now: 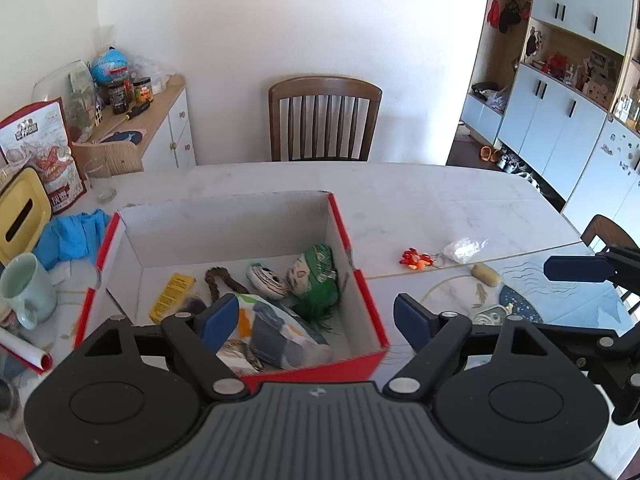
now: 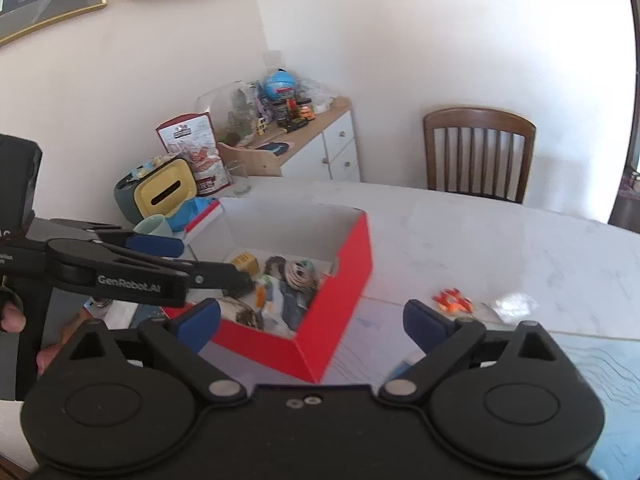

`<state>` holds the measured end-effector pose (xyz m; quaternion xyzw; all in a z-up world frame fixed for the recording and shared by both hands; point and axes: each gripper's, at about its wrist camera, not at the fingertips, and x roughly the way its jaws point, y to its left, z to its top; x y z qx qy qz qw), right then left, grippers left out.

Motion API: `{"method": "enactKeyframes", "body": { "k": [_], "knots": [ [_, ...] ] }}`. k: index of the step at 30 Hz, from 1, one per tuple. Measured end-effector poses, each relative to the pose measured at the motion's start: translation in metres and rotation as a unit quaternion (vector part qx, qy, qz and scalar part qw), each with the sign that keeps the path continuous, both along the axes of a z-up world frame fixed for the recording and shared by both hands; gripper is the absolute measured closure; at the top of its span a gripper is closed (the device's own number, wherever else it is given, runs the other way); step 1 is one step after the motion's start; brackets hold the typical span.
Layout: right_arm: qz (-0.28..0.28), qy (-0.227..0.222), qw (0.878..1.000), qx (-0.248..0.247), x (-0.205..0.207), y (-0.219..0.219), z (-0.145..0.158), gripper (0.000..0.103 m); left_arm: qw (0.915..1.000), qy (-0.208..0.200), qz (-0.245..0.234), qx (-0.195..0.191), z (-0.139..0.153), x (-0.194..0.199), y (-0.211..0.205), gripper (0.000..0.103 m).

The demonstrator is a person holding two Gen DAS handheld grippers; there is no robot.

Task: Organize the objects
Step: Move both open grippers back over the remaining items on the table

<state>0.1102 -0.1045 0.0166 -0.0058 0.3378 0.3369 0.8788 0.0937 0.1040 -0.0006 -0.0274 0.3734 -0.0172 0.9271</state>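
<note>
A red cardboard box (image 1: 366, 292) (image 2: 344, 280) with white inside stands on the table. It holds a green-haired doll head (image 1: 316, 276), a painted skull mask (image 1: 266, 278), a brown braid (image 1: 216, 282), a yellow packet (image 1: 170, 296) and a printed pouch (image 1: 280, 328). My left gripper (image 1: 316, 318) is open and empty, above the box's near right part. My right gripper (image 2: 312, 326) is open and empty, above the box's near corner. On the table right of the box lie an orange toy (image 1: 416, 259) (image 2: 452, 300), a crumpled clear wrapper (image 1: 464, 249) (image 2: 514, 306) and a beige cork-like piece (image 1: 486, 274).
A mint mug (image 1: 26, 290), blue cloth (image 1: 74, 234), yellow tissue box (image 1: 20, 216), glass (image 1: 100, 180) and snack bag (image 1: 52, 152) crowd the table's left. A wooden chair (image 1: 324, 120) stands behind the table. A blue placemat (image 1: 560, 304) lies at right.
</note>
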Motion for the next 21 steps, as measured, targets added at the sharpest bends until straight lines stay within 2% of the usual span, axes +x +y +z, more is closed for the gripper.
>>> {"method": "enactKeyframes", "body": {
  "k": [4,6,10,21],
  "knots": [
    [-0.01,0.002,1.0,-0.004,-0.002,-0.022,-0.004,0.003,1.0,0.003,-0.001,-0.003,-0.004,-0.003,-0.015,0.01],
    [-0.015,0.006,1.0,-0.005,-0.002,-0.035,-0.007,0.003,1.0,0.001,0.001,-0.004,-0.007,-0.004,-0.022,0.003],
    [-0.028,0.014,0.999,-0.012,-0.001,-0.058,-0.013,0.003,0.9999,-0.004,-0.007,-0.01,-0.012,-0.004,-0.038,0.001],
    [-0.073,0.022,0.996,-0.043,0.018,-0.127,-0.036,0.003,0.999,-0.006,-0.044,0.006,-0.036,0.013,-0.107,0.0]
  ]
}}
